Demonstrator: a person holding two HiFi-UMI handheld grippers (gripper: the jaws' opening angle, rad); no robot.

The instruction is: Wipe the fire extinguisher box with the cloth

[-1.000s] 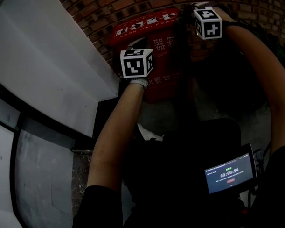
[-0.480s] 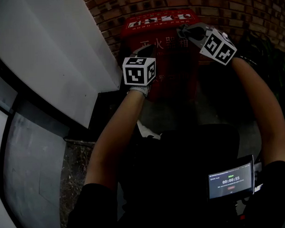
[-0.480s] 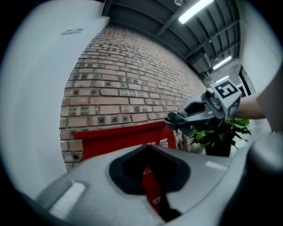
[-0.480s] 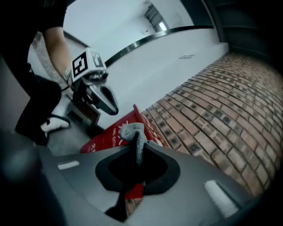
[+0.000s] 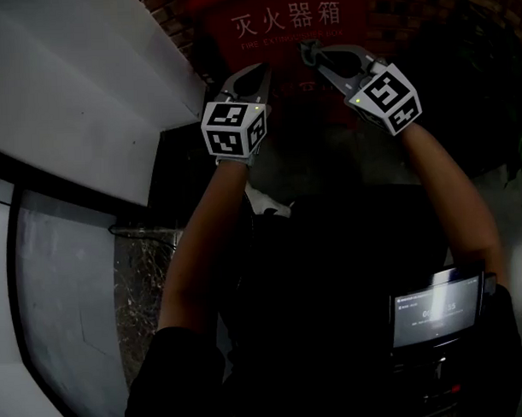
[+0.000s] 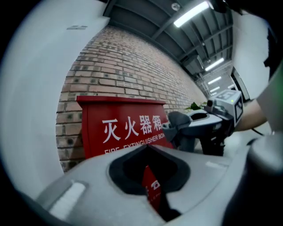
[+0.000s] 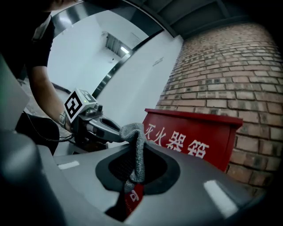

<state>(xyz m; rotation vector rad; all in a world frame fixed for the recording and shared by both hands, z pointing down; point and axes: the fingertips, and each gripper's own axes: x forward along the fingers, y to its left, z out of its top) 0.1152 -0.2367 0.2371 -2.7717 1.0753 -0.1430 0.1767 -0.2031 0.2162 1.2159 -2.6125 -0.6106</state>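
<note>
Grey cloth point(image 7: 138, 150) pinched in right gripper point(image 5: 311, 51), held up at the fire extinguisher box point(image 5: 280, 23).
Head view: left gripper point(image 5: 256, 72) beside the right, both near the red box front under its lettering. Left gripper view: jaws closed together on nothing, box just beyond, brick wall point(image 6: 124, 66) behind. Right gripper view: jaws clenched on the cloth, which droops between them; contact with the box unclear.

Grey floor point(image 5: 341, 171) below fire extinguisher box point(image 5: 280, 27)
</note>
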